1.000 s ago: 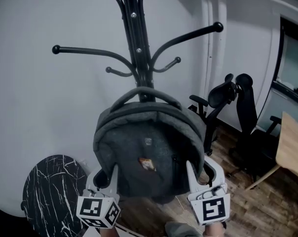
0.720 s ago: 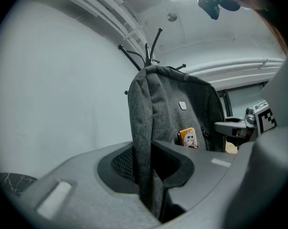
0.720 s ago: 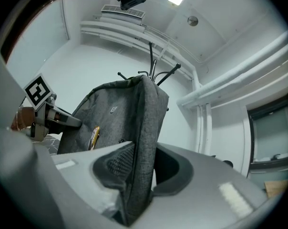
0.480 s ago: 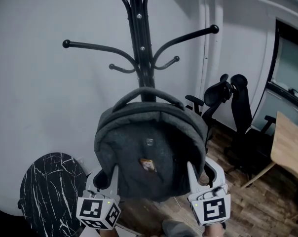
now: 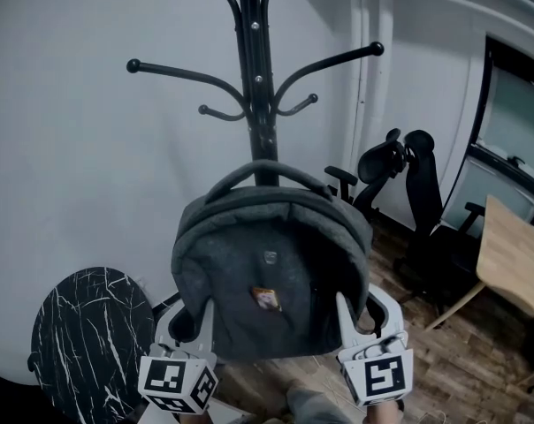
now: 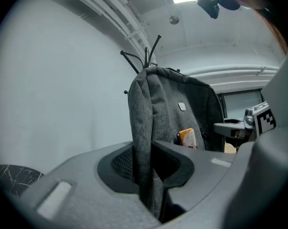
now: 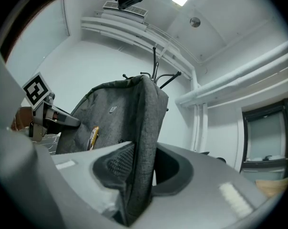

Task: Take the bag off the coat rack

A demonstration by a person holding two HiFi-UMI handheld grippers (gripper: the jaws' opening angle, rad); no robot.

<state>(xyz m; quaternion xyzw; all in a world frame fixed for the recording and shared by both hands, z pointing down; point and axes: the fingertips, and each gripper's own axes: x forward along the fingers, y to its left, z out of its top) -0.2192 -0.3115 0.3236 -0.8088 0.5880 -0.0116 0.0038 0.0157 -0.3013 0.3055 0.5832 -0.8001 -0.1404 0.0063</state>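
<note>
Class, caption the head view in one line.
Left gripper and right gripper clamp dark grey fabric backpack before black coat rack.

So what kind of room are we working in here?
Most likely an office: black swivel chairs stand near a wooden desk on the right, and a coat rack stands against a plain white wall.

Your left gripper (image 5: 186, 323) sits low at the near left, pointing level and away from you. Its jaws are clamped on the left edge of the bag (image 5: 267, 281), with a fold of grey fabric pinched between the pads. Your right gripper (image 5: 366, 318) sits beside it at the near right, tipped slightly upward, its jaws pressed on the bag's right edge. The two grippers are apart, side by side, at about the same height.
</note>
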